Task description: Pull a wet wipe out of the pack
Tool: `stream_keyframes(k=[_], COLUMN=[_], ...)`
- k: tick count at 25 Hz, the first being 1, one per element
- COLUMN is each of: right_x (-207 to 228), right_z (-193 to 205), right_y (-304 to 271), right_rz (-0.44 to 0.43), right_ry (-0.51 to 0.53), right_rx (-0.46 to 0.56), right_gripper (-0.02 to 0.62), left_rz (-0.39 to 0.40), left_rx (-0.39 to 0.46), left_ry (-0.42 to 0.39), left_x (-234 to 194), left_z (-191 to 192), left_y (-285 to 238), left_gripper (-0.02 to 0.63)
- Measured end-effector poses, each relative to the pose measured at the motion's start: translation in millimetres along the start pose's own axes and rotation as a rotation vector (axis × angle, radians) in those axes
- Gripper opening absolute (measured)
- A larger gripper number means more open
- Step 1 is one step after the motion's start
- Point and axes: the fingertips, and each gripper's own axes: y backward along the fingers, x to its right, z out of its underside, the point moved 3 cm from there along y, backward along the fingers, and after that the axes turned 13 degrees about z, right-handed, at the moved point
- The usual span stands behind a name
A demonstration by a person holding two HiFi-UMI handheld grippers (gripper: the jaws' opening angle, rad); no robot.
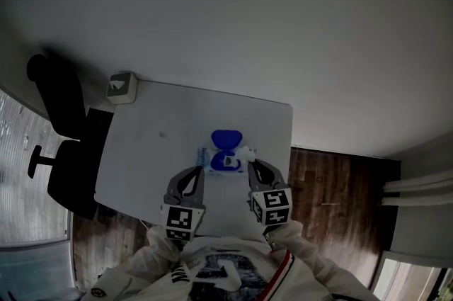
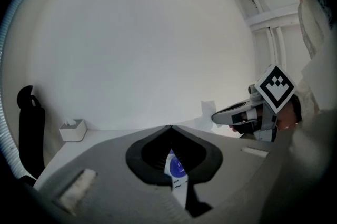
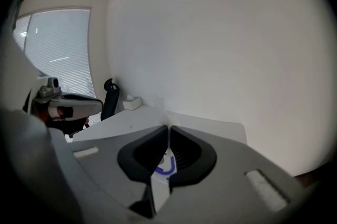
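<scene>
The wipe pack (image 1: 216, 163) lies on the white table (image 1: 148, 151) with its blue lid (image 1: 226, 138) flipped open. My left gripper (image 1: 201, 166) is shut, its tips at the pack's left end; in the left gripper view a strip of the pack (image 2: 177, 170) shows between its jaws. My right gripper (image 1: 253, 165) is shut on a white wet wipe (image 1: 247, 154) at the pack's right end. The left gripper view shows the right gripper (image 2: 216, 118) raised with the wipe (image 2: 208, 110) standing up from its tips. The pack (image 3: 164, 167) sits below the right jaws.
A small white tissue box (image 1: 122, 87) stands at the table's far left corner. A black office chair (image 1: 67, 144) is beside the table's left edge. Dark wood floor (image 1: 333, 183) lies to the right, a plain wall behind.
</scene>
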Motion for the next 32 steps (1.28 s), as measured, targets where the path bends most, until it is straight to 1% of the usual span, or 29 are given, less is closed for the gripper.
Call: stream_keyframes(k=[6,10,19,27,32], right_x=[11,17,38,55,53], right_z=[-16,-34,-66,-49,-43], right_y=[21,41,72,68,72], right_rz=[0.016,0.028,0.073,0.039,0.025], right_ry=[-0.015,-0.029,-0.080,-0.110,-0.114], right_rx=[0.064,0.122,0.243,0.227,0.221], right_gripper=[0.020,0.020,0.020,0.020,0.020], left_rz=[0.017,0.027,0.005,-0.058,-0.070], left_rx=[0.020,0.035,0.061,0.037,0.032], left_ry=[-0.022,-0.032,-0.059,-0.052,-0.041], left_x=[2,5,8,24,34], left_z=[-16,-28,-50,-42,-37], left_y=[-6,-8,-8,-5,2], left_gripper=[0.000,0.000,0.000,0.000,0.000])
